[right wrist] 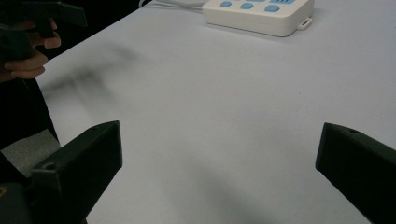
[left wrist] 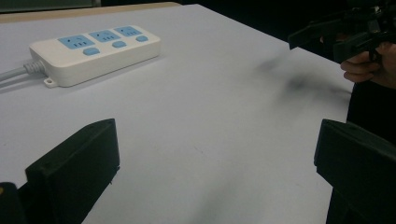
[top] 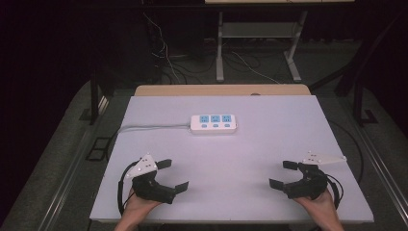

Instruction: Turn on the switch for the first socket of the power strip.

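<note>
On the white table point(top: 269, 144), a power strip point(top: 214, 123) lies alone.

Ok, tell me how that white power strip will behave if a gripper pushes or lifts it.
The power strip looks like a rigid plastic block lying flat, so it should slide rather than roll or tip. Its smooth casing on the smooth white table may slip easily. The cable trailing off its left end will probably drag and swing it round when lifted.
</note>
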`<state>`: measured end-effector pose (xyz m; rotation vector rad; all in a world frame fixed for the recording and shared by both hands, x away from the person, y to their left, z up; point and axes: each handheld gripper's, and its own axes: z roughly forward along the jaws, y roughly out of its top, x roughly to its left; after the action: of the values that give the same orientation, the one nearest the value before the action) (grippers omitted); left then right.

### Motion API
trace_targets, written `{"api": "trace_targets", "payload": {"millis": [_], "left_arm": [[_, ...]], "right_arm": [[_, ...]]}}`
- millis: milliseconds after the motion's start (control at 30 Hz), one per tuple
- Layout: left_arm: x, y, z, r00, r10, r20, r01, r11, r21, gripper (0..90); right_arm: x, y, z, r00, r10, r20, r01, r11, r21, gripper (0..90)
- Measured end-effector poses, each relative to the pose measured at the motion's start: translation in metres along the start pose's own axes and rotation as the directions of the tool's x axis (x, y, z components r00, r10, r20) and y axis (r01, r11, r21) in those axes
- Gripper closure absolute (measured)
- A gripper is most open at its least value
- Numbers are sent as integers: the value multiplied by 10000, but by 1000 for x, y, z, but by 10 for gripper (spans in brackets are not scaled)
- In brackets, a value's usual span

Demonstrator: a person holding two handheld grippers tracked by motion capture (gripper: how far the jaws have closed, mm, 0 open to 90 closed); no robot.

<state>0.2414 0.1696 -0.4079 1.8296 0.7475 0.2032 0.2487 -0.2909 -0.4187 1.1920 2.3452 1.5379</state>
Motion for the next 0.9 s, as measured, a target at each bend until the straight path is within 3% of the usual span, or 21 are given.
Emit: {"api": "trace_targets", "payload": {"millis": [900], "left_arm": [[0, 2, 4, 9997, 207, -86, -203, 9989, 429, 0]], "right_arm": [[1, -3, 5, 9999, -81, 72, 77, 9985, 538, 1]]}}
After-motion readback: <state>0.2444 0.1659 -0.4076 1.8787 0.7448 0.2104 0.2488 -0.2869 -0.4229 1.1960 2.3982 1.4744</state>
